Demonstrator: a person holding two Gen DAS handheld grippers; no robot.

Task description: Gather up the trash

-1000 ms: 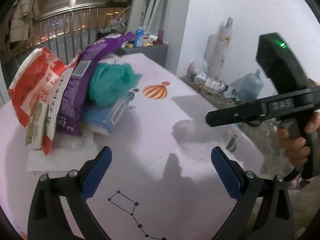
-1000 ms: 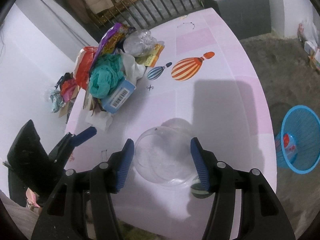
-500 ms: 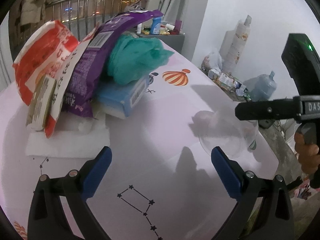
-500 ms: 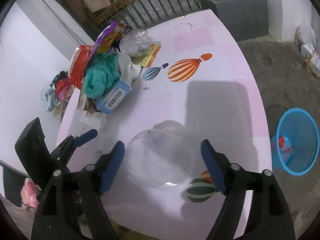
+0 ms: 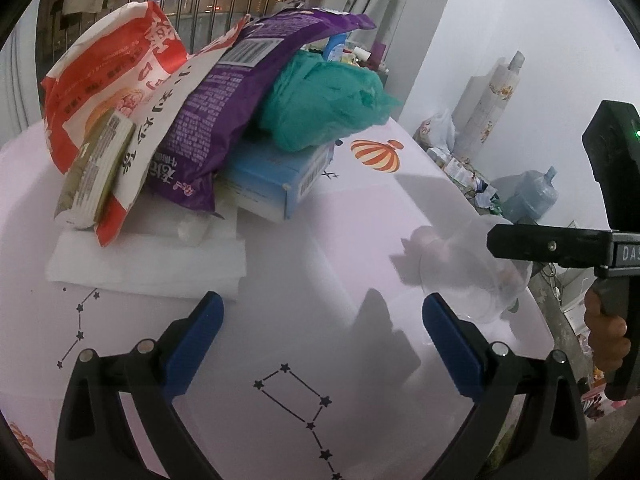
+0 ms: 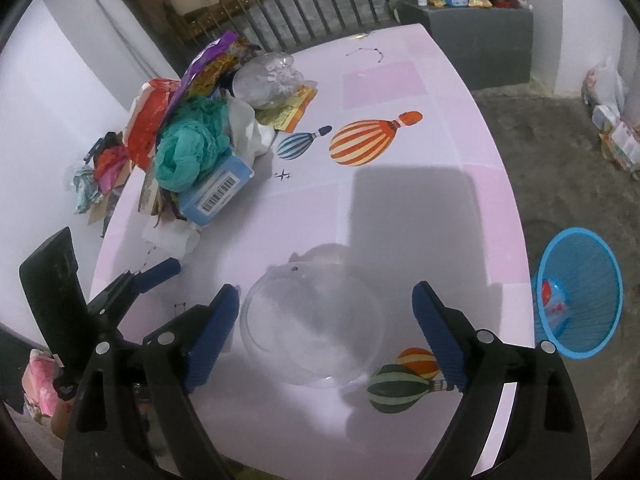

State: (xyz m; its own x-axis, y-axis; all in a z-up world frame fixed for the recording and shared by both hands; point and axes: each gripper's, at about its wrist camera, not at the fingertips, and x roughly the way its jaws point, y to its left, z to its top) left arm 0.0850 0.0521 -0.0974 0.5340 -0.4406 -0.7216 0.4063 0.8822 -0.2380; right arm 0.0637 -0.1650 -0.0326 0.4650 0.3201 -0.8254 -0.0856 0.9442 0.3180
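Barcode on blue box [image 6: 218, 192], "DAS" on right gripper [image 5: 624, 254].

contents of blue basket [image 6: 578, 294] too small to identify.

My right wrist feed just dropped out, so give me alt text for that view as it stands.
The right tool is open over a clear plastic bowl lying on the pink table, its blue fingers either side of the bowl without touching it. A trash pile sits at far left, the left tool enters low left, and a blue basket stands on the floor at right.
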